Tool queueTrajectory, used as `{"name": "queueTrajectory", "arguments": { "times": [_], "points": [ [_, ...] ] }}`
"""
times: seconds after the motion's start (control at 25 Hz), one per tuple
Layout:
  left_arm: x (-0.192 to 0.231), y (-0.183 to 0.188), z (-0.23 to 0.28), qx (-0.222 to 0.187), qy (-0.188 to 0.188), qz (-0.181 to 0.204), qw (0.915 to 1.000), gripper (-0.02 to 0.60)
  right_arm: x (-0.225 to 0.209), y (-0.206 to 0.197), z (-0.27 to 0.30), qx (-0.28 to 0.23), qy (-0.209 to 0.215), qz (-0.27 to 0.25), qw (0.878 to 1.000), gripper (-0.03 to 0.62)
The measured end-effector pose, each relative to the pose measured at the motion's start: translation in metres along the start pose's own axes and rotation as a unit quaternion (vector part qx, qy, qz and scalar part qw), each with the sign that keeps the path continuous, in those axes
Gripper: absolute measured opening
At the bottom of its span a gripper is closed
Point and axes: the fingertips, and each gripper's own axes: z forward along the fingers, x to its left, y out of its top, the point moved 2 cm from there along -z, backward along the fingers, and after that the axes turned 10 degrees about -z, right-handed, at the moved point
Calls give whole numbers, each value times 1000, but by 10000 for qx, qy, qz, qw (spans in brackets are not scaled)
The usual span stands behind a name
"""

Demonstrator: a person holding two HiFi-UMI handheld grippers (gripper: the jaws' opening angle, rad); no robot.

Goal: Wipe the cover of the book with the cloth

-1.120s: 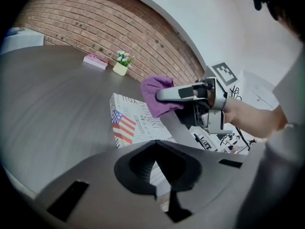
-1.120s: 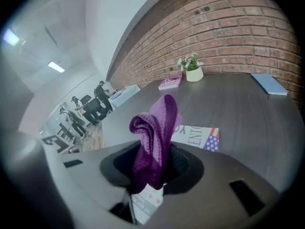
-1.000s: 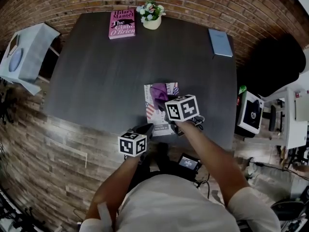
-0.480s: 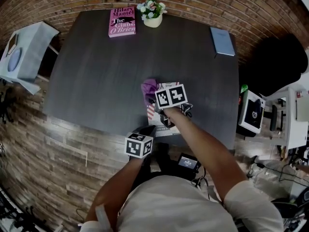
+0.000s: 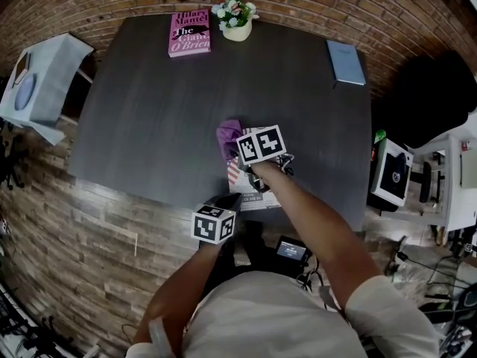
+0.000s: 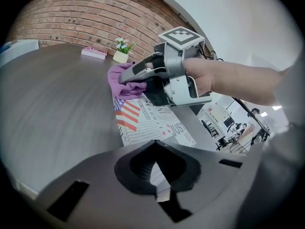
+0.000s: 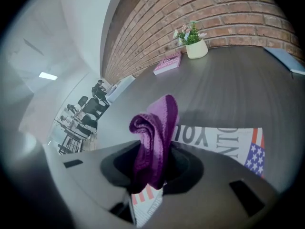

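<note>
On the dark table (image 5: 149,110), a pink book (image 5: 189,33) lies at the far left edge, well away from the work. Nearer the person, the left gripper (image 5: 223,201) hangs at the table's near edge, just by the near left corner of the book (image 5: 244,191). Its jaws are pressed together with nothing between them, and I cannot tell whether it bears on the cover. The book lies flat near the table's front edge, showing a flag and bold print. The purple cloth (image 7: 155,128) is at the cover's far left corner, bunched up and partly over the bare table. The right gripper (image 7: 151,168) pinches the cloth, its jaws held partly apart by the thick fold of fabric, and it leans down over the far half of the cover. A potted plant (image 5: 236,22) stands at the far edge and a blue book (image 5: 346,62) lies at the far right. The wiping looks under way, with the cloth at one corner. No view shows how much of the cover it has passed over. The near half, at least, probably remains to be wiped.
</note>
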Motion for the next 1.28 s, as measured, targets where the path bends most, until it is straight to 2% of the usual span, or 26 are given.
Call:
{"name": "queueTrajectory", "arguments": {
  "times": [0.76,1.28],
  "points": [
    [0,2,3,-183,77,-200,9996,6,-52,-18,-42,-123,-503,209,9984,124],
    [1,2,3,-189,116,-180,9996,6,-88,-41,-81,-151,-994,374,9942,124]
  ]
}}
